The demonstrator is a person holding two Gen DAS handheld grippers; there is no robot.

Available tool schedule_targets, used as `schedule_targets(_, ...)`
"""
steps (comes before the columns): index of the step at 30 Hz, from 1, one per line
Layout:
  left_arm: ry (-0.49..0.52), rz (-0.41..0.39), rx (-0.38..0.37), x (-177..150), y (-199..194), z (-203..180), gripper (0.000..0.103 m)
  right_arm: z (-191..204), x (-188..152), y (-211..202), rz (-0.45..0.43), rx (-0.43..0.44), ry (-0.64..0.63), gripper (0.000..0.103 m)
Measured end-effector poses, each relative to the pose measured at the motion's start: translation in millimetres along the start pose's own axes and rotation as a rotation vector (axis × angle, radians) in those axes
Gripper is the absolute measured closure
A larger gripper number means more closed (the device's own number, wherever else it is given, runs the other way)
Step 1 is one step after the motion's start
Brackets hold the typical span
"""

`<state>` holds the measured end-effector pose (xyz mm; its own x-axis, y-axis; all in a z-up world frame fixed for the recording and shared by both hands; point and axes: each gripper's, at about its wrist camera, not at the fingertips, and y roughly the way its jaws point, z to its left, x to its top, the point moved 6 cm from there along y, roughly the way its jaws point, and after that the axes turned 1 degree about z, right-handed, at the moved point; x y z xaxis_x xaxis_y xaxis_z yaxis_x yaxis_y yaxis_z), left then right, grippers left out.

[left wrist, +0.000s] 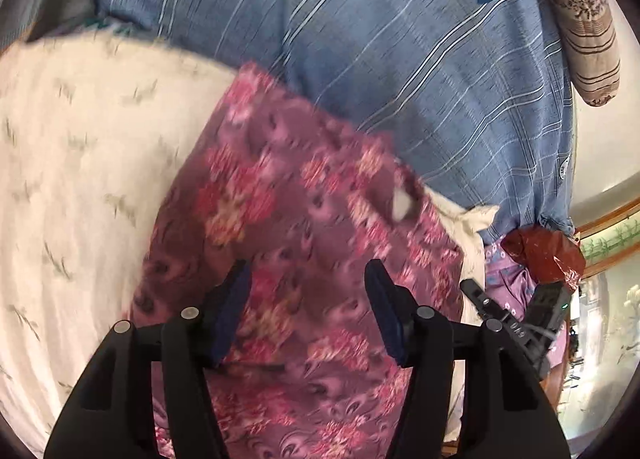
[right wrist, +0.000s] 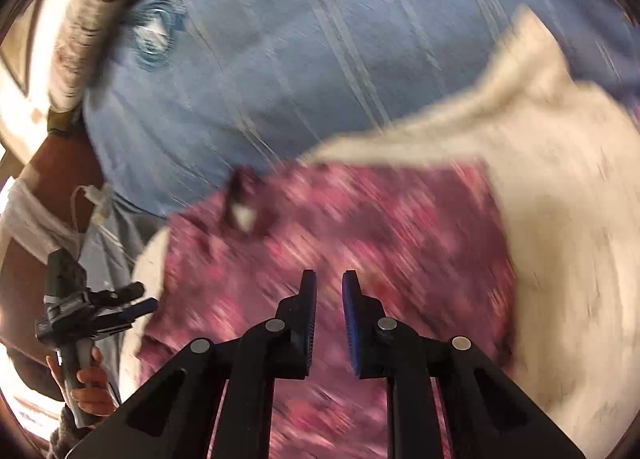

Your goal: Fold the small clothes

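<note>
So the pink floral garment (left wrist: 296, 259) is lying flat on the cream sheet (left wrist: 80, 163) of the bed, its far edge touching the blue striped cloth (left wrist: 360, 59) that covers the back of the bed. The left gripper (left wrist: 308, 311) hovers over it with its jaws spread wide and nothing in them. The right gripper (right wrist: 329, 323) has its pads close together with a thin gap, also empty as far as I can tell, though that view is really smeared. My guess is the step in hand is picking an edge for the next fold, so I'd grab near a corner, pinch only the top layer, keep both grippers level and lay the cloth over slowly so it doesn't bunch. The left view gives you the crisp flower print, the crest on the blue cloth and a brown patterned bolster (left wrist: 576, 19) at the far right corner. The right view instead shows the person's hand (right wrist: 90, 387) holding the left tool's handle.
</note>
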<state>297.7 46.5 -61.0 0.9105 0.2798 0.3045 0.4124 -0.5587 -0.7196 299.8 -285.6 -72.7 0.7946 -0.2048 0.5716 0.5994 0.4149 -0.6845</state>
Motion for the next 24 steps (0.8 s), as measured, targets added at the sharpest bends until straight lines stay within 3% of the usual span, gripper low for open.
schedule_targets(2,0.006,-0.002,0.005,9.7,5.2,-6.5,0.042,17.2,13.0,17.2,0.031,0.092,0.020,0.078)
schedule_targets(5,-0.007,0.030,0.004,20.9,26.3,-10.0,0.042,41.9,28.5,56.0,0.102,0.179,0.080,0.077)
schedule_targets(9,-0.010,0.022,0.010,35.0,40.5,-5.6,0.042,43.9,31.3,110.3,0.208,0.196,0.186,0.072)
schedule_targets(10,-0.011,0.025,0.011,39.9,43.0,-4.5,0.042,44.2,31.6,124.3,0.231,0.189,0.214,0.076)
schedule_targets(11,-0.011,0.029,0.010,43.7,45.0,-2.5,0.042,44.6,35.0,130.7,0.231,0.141,0.206,0.101)
schedule_targets(13,0.002,0.018,0.027,52.3,47.6,0.8,0.042,44.4,51.9,126.1,0.143,0.129,0.170,0.102)
schedule_targets(15,0.011,0.004,0.078,59.8,54.3,8.4,0.042,30.5,72.6,120.9,0.043,0.132,0.232,0.103)
schedule_targets(18,-0.021,0.043,0.117,62.8,68.6,25.1,0.042,3.4,74.9,134.4,0.112,0.097,0.307,0.103)
schedule_targets(21,-0.018,0.001,0.066,66.0,54.6,22.1,0.042,14.2,72.9,102.4,0.069,0.190,0.258,0.091)
schedule_targets(23,-0.035,-0.019,0.003,65.3,45.0,17.8,0.042,33.5,63.4,89.1,0.114,0.273,0.215,0.064)
schedule_targets(24,-0.042,-0.020,-0.016,63.9,42.0,17.9,0.042,40.3,59.0,87.8,0.132,0.282,0.200,0.059)
